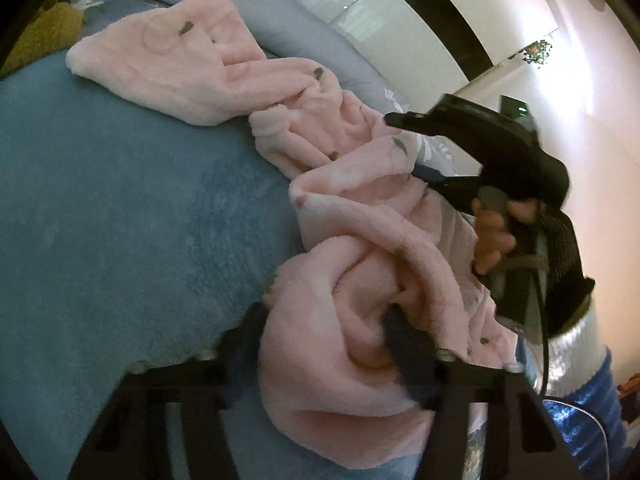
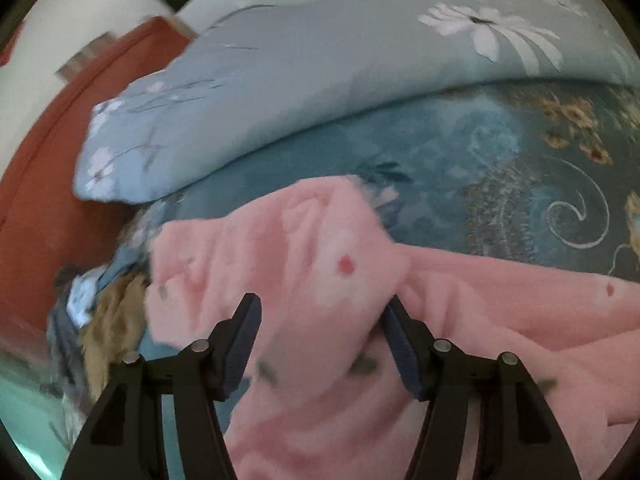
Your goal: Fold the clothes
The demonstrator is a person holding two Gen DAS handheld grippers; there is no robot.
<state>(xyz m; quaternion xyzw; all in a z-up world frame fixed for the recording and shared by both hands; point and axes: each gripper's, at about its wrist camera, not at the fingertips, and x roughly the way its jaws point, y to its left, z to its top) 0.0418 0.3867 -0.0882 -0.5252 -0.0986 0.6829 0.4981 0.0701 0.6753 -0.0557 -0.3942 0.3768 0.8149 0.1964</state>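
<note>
Garment, pink fleece with small leaf prints (image 1: 328,184), strung diagonally across the teal bedspread (image 1: 120,220); my left gripper (image 1: 332,344) clamps its near bunch, my right gripper (image 2: 320,344) straddles it, unclosed.

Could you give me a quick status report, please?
Left hand-held gripper shut on bunched pink garment. Right hand-held gripper open over it. Pillow behind, clear.

Matte black plastic left gripper (image 1: 326,344) and right gripper (image 2: 320,340) carry ribbed dark-blue pads (image 2: 244,344) and silver screws (image 2: 200,346); the hand (image 1: 494,240) wears a black mesh strap, blue-white sleeve (image 1: 588,364)
</note>
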